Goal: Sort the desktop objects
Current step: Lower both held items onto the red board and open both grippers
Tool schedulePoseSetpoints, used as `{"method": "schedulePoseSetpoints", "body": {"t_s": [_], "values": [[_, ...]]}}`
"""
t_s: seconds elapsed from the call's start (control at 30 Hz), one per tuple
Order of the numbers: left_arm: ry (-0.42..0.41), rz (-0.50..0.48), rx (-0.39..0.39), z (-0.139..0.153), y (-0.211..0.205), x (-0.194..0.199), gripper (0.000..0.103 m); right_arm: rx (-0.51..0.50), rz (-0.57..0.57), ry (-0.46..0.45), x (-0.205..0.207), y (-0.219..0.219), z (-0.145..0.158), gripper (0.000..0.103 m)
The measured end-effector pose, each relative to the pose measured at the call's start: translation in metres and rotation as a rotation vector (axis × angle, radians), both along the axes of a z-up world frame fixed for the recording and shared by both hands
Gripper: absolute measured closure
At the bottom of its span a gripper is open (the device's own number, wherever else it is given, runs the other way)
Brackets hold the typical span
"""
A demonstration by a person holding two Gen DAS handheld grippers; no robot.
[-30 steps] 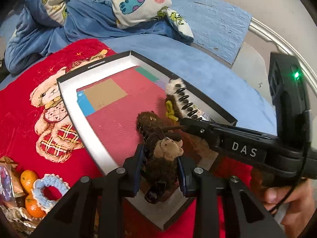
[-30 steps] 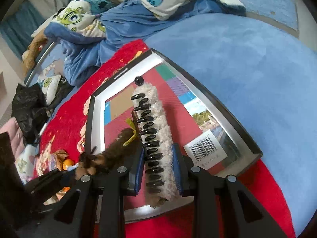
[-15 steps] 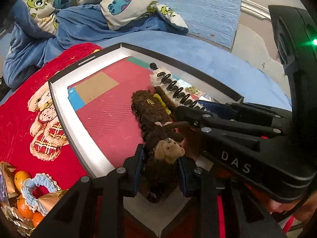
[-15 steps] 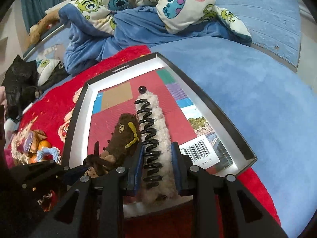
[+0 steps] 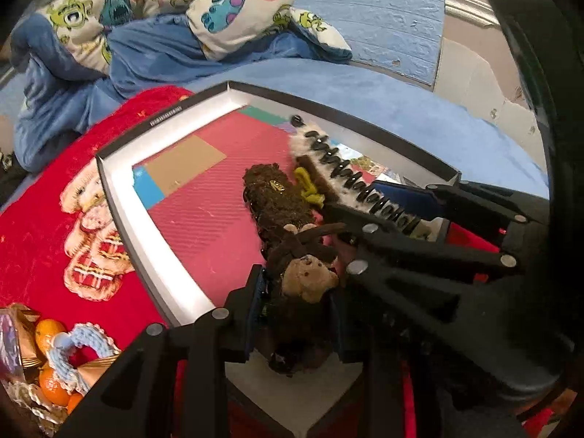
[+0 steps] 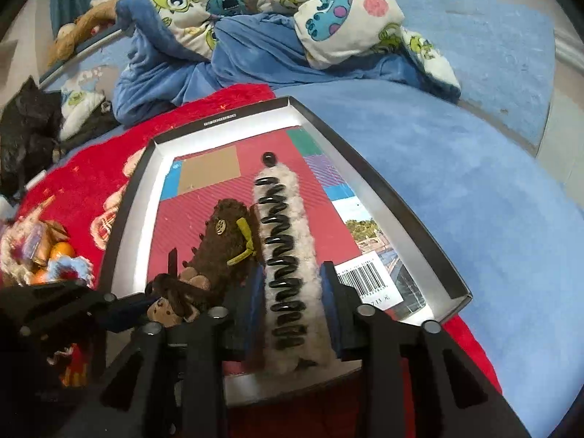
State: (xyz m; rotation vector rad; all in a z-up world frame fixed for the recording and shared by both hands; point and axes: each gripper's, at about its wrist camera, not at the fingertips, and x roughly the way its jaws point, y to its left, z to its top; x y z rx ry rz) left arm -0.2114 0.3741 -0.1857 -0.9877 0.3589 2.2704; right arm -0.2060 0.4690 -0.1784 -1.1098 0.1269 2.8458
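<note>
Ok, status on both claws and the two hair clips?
Left claw clamped on brown plush clip. Right claw opening around white fuzzy clip. Both clips lie inside box lid. Nothing blocking.

A crumpled blue blanket (image 6: 255, 51) with a cartoon-monster print lies across the top of both views, on a blue bed cover (image 6: 474, 189) that fills the right side of the right wrist frame. A red cloth (image 5: 47, 197) printed with a teddy bear in plaid spreads over the left and lower left. At the lower left corner of the left wrist frame sits a cluster of oranges (image 5: 51, 332) with a light-blue crocheted ring (image 5: 78, 346) and gold wrapping. A black bag (image 6: 25, 135) sits at the left edge of the right wrist frame, with a tan plush toy (image 6: 73, 33) at upper left.
</note>
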Motion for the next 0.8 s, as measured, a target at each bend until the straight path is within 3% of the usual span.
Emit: {"method": "schedulePoseSetpoints", "body": {"t_s": [0.13, 0.23, 0.33, 0.37, 0.4, 0.43, 0.47, 0.53, 0.8], "values": [[0.004, -0.004, 0.002, -0.002, 0.0, 0.0, 0.069, 0.002, 0.006, 0.02, 0.0, -0.003, 0.0, 0.058], [0.001, -0.001, 0.0, -0.002, 0.0, -0.003, 0.066, -0.004, 0.013, 0.036, 0.001, -0.004, 0.0, 0.045], [0.039, 0.008, -0.03, 0.0, 0.0, 0.0, 0.058, 0.0, 0.014, 0.036, -0.002, -0.005, 0.002, 0.035], [0.067, 0.023, -0.046, 0.002, 0.0, 0.001, 0.044, 0.011, 0.007, 0.038, -0.003, -0.005, 0.004, 0.018], [0.091, 0.045, -0.046, 0.005, -0.003, 0.001, 0.013, 0.019, -0.003, 0.047, -0.002, -0.006, 0.006, 0.0], [0.081, 0.037, -0.023, 0.008, -0.007, 0.0, 0.0, 0.02, -0.021, 0.066, 0.001, -0.004, 0.01, 0.0], [0.064, -0.005, -0.002, 0.01, -0.008, 0.0, 0.0, 0.019, -0.028, 0.073, 0.003, -0.004, 0.012, 0.0], [0.056, -0.009, -0.031, 0.01, -0.007, -0.002, 0.0, -0.001, -0.046, 0.089, 0.009, 0.0, 0.018, 0.0], [0.057, -0.02, -0.02, 0.011, -0.013, -0.004, 0.0, -0.026, -0.1, 0.122, 0.029, 0.003, 0.032, 0.0]]}}
